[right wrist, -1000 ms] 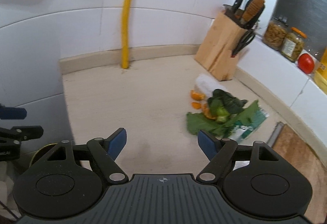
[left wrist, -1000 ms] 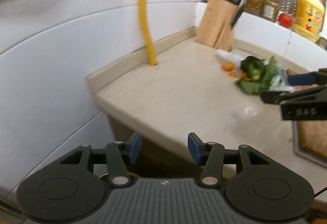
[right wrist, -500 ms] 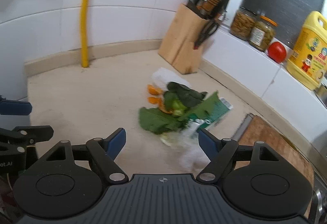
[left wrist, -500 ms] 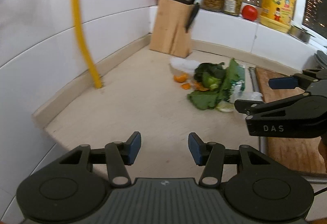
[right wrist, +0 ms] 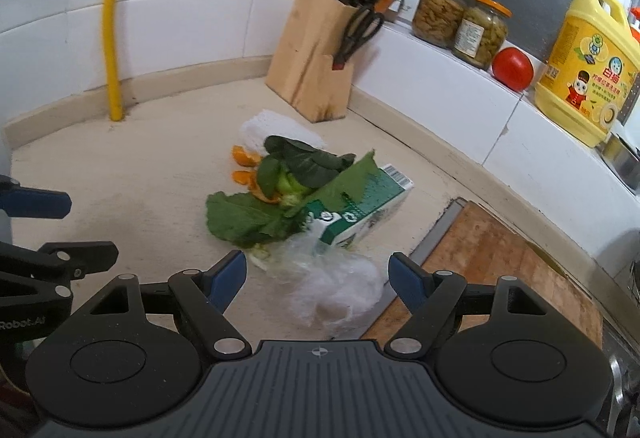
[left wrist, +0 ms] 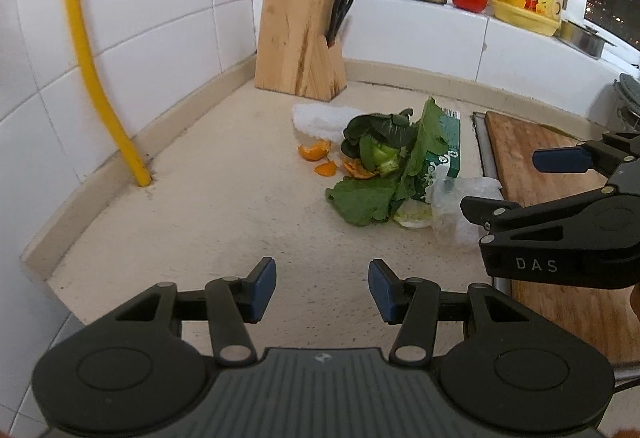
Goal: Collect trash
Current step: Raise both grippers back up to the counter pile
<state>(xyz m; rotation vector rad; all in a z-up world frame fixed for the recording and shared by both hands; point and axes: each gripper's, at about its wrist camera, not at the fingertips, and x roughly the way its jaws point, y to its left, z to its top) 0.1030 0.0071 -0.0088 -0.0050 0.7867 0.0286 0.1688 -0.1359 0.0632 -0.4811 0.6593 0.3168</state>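
Both my grippers, left (left wrist: 322, 290) & right (right wrist: 318, 278), gape empty. Crumpled plastic bag (right wrist: 332, 290): light, soft, slippery; I'd pinch a bunched fold.

greens (left wrist: 370, 194): limp leaves, heaped mid-counter
peels (left wrist: 315, 151): orange bits, left of greens
carton (right wrist: 362, 208): green, flat
bag (right wrist: 332, 290): clear, crumpled, nearest

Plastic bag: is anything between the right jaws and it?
Nothing visible. The crumpled plastic bag lies on the counter just ahead of the open right gripper, with clear space between. The green carton and leaves lie beyond it.
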